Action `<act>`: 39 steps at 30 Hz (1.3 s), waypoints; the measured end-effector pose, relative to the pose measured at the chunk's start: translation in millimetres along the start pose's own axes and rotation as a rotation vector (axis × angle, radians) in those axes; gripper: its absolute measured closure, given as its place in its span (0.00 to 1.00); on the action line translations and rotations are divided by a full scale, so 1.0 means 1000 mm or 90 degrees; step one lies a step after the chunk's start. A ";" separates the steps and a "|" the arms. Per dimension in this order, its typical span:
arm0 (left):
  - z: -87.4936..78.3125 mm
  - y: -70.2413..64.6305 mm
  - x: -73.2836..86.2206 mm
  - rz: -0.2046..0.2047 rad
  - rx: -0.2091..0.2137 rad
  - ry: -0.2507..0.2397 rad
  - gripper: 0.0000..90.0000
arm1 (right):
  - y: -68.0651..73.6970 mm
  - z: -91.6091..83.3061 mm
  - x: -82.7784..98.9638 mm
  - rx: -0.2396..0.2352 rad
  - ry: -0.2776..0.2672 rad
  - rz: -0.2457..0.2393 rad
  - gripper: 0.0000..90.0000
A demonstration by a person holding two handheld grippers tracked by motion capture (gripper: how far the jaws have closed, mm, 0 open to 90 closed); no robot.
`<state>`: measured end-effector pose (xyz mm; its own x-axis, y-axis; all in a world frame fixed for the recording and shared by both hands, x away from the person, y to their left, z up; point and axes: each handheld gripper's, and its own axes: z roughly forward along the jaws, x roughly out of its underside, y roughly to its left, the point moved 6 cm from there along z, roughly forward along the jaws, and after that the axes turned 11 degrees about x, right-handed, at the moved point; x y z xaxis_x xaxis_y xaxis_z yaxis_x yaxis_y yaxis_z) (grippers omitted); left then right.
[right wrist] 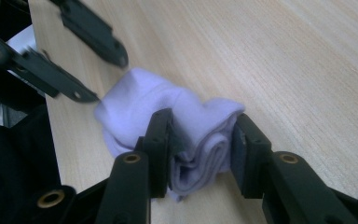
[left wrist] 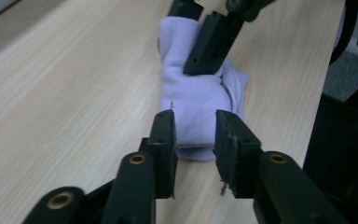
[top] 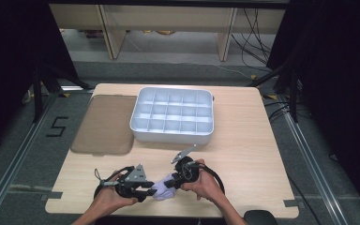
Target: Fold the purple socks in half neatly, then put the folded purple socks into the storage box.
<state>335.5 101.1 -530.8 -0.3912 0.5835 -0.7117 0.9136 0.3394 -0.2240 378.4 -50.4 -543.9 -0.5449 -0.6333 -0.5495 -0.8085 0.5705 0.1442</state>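
A folded lilac sock (right wrist: 168, 116), lying near the table's (top: 243, 154) front edge, is pinched by the right gripper (right wrist: 200, 149), while the left gripper (left wrist: 193, 140) is held parted just short of it.

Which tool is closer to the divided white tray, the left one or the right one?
Right. The right tool sits nearer the white tray, just off its front right corner. The left tool is nearer the table's front edge, farther from the tray.

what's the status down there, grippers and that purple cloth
Left gripper open, fingers off the cloth's near end. Right gripper fingers around the rolled purple cloth, pressing it. Cloth on the table near the front edge. Nothing in the way.
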 end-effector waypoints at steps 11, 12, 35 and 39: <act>-0.028 0.017 0.018 -0.060 -0.046 -0.013 0.42 | 0.002 -0.003 0.000 0.017 -0.007 -0.016 0.72; -0.028 0.018 0.020 -0.066 -0.050 -0.014 0.42 | 0.002 -0.003 0.000 0.017 -0.007 -0.016 0.72; -0.038 0.039 0.045 -0.115 -0.108 -0.023 0.29 | 0.004 -0.036 -0.010 0.055 -0.050 -0.056 0.74; -0.042 0.039 0.042 -0.099 -0.116 -0.023 0.28 | 0.001 -0.050 -0.016 0.072 -0.061 -0.043 0.74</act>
<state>349.9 169.6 -541.8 -0.5185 0.4886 -0.7017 0.8065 0.5522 -0.2115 375.0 -65.7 -494.2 -0.4623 -0.6219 -0.6320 -0.8091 0.5876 0.0137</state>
